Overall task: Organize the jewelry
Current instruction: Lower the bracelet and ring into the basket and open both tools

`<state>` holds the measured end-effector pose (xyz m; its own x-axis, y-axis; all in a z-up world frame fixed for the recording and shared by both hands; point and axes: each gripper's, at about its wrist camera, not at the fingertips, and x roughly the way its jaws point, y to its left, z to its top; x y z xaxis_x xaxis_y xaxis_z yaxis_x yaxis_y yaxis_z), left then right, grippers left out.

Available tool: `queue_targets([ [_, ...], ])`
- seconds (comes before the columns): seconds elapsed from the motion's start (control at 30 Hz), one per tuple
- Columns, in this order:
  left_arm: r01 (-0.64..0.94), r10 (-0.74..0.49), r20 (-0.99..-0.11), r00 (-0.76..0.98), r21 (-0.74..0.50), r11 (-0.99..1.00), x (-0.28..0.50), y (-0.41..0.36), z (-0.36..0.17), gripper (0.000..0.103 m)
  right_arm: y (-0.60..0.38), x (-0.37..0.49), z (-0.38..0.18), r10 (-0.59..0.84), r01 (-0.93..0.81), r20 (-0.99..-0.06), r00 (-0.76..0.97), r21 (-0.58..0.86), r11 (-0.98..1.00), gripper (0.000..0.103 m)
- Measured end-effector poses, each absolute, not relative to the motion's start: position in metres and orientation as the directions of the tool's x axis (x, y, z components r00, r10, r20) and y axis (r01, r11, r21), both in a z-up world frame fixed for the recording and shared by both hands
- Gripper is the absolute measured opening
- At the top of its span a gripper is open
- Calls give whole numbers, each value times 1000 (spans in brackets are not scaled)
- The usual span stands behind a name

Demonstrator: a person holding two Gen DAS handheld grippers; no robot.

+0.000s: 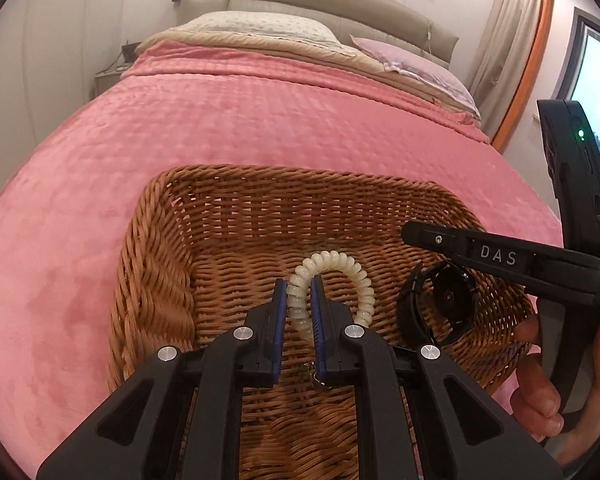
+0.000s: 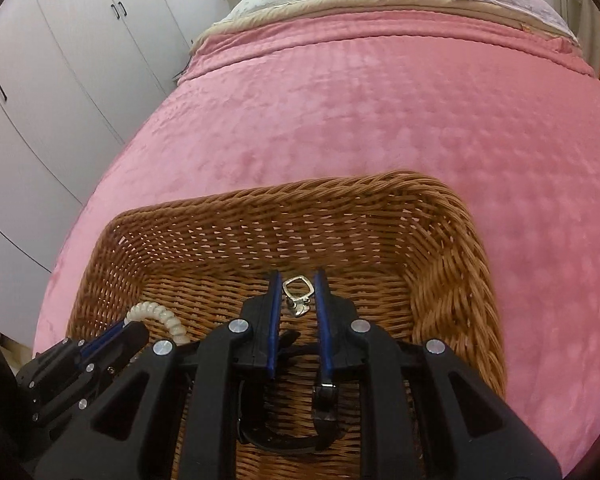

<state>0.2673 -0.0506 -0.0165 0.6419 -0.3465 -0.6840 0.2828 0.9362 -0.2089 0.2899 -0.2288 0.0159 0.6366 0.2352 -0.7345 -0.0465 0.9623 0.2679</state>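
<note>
Wicker basket (image 1: 168,264) on pink bed (image 1: 220,120). Left tool (image 1: 300,292) grasping white coil bracelet (image 1: 352,268). Right tool (image 2: 297,286) released above silver ring (image 2: 298,292) and black watch (image 1: 440,300).

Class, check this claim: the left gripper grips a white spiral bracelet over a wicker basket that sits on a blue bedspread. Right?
Not quite: the bedspread is pink, as the left wrist view shows. The left gripper does grip the white spiral bracelet over the wicker basket.

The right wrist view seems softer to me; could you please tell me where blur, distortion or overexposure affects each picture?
Right wrist view: motion smear on the pink blanket and the basket wall, wardrobe doors bowed by fisheye. Left wrist view: sharper, with the window brightly overexposed.
</note>
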Motion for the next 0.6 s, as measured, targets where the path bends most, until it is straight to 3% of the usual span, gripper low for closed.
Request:
queue_targets([
  [0.07,288,-354,-684,638,-215,933,265,-51,-16,14,-230,290,14,255,-48,-738,625,291,956,15],
  [0.13,301,-370,-668,646,-223,927,258,-48,-11,24,-231,286,17,262,-54,-731,631,295,954,17],
  [0.17,307,-378,-654,655,-227,924,252,-45,-6,26,-232,282,20,260,-60,-723,640,290,955,21],
  [0.23,314,-395,-623,676,-241,918,238,-38,7,39,-233,271,28,254,-67,-711,656,280,958,25],
  [0.37,341,-441,-541,716,-280,898,201,-18,37,49,-235,239,51,267,-98,-676,687,278,955,27],
  [0.43,354,-460,-503,732,-297,887,179,-6,51,57,-235,215,65,275,-121,-647,711,272,955,37],
  [0.47,360,-466,-484,741,-300,884,167,0,57,59,-235,198,74,276,-133,-625,730,267,955,46],
  [0.6,375,-468,-446,763,-285,882,124,16,75,60,-234,142,100,278,-176,-555,784,231,957,48],
])
